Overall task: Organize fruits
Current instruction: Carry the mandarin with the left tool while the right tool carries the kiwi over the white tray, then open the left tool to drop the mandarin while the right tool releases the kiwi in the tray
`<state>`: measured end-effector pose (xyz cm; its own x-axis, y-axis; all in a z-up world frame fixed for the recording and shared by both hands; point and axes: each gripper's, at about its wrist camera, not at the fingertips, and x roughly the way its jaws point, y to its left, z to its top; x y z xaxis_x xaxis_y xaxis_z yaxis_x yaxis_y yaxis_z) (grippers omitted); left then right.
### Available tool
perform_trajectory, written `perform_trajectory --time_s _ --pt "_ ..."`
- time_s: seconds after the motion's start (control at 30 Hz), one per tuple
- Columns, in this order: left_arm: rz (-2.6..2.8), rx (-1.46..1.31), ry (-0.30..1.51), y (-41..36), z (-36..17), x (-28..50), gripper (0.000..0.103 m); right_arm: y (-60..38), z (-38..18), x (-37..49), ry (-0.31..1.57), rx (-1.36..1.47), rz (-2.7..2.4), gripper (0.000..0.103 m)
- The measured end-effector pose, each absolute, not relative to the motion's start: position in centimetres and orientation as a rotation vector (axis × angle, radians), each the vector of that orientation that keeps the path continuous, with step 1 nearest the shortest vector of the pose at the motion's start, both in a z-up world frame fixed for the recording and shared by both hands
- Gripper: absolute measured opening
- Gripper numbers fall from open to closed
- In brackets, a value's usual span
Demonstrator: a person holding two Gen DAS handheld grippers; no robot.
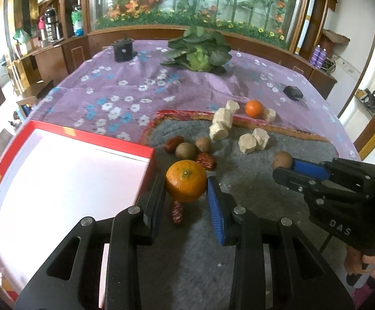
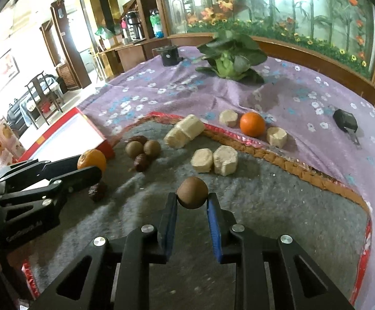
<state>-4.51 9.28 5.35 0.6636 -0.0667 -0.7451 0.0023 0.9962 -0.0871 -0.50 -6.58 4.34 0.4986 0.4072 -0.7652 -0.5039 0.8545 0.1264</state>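
A large orange (image 1: 186,180) is gripped between the fingers of the left gripper (image 1: 186,190), lifted just beside the corner of the red-rimmed box (image 1: 125,143) at the desk's left edge. Over on the right, a small brown round fruit (image 2: 192,192) is pinched at the tips of the right gripper (image 2: 192,199), its fingers clenched on it above the grey mat (image 2: 278,206). Beneath the orange a red date (image 1: 177,211) is seen lying on the mat. Two more brown fruits (image 1: 194,147) and two dates (image 1: 206,160) are clustered just beyond, near the box corner. Pale cut chunks (image 2: 214,160) are scattered across the mat's far part, some over its red border. A smaller orange (image 2: 252,124) is resting on the purple flowered cloth (image 2: 161,95) between two chunks. A leafy green vegetable (image 2: 230,56) is set near the desk's far edge, with a black cylinder (image 2: 169,55) to its left. A small black object (image 2: 345,122) is lying toward the right edge.
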Motion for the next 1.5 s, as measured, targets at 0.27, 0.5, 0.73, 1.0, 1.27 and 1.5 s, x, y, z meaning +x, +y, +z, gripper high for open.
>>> perform_trajectory --time_s 0.27,0.5,0.73,1.0,1.27,1.5 --pt "0.046 -0.08 0.824 12.0 6.4 -6.4 0.032 -3.0 5.7 -2.8 0.862 -0.155 0.639 0.023" --pt "0.115 -0.102 0.835 15.1 6.2 -7.2 0.032 0.8 6.2 -3.6 0.857 -0.188 0.714 0.023" --pt "0.17 -0.149 0.861 18.5 5.5 -6.8 0.032 5.0 6.1 -2.9 0.867 -0.23 0.78 0.023" --pt "0.215 -0.182 0.904 21.0 4.2 -5.4 0.032 9.5 4.9 -1.3 0.903 -0.291 0.833 0.023" --pt "0.251 -0.227 0.966 22.3 2.9 -4.6 0.032 12.0 2.7 0.5 0.947 -0.323 0.829 0.023" --pt "0.273 -0.235 0.981 22.8 2.6 -4.6 0.038 11.9 2.9 0.4 0.95 -0.315 0.839 0.027"
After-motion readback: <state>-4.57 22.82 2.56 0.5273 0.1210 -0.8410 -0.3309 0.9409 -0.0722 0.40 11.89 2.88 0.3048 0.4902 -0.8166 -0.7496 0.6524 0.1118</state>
